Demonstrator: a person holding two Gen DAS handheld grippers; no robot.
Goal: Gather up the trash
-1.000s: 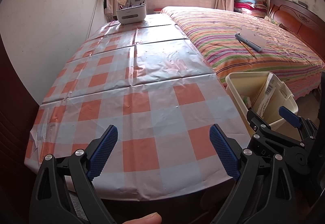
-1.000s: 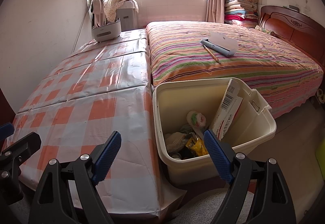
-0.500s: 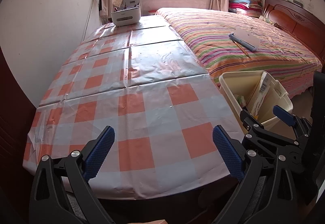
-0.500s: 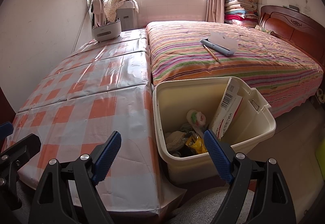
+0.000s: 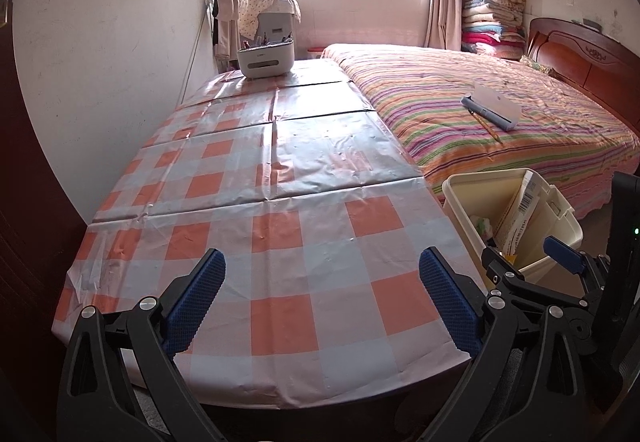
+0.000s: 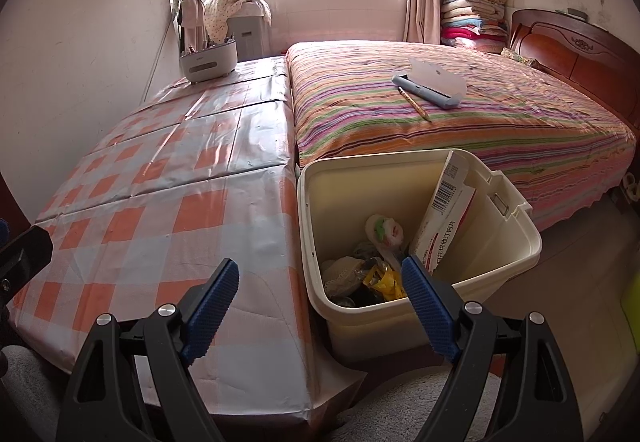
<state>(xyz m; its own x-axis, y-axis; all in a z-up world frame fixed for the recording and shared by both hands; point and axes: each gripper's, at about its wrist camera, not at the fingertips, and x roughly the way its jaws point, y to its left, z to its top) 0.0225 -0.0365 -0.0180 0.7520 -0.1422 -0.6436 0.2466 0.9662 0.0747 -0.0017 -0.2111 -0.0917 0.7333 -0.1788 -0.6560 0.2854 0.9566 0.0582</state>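
Trash fills the bottom of a cream bin (image 6: 516,242) that stands on the floor just beside the table (image 5: 304,226), against its right edge and in front of the striped bed (image 6: 460,129). A white carton (image 6: 444,217) leans upright inside the bin above crumpled wrappers (image 6: 376,274). Both the left gripper (image 5: 322,302) and right gripper (image 6: 320,306) hang with jaws spread wide and nothing between them, the left over the table's near edge, the right over the bin's near left corner.
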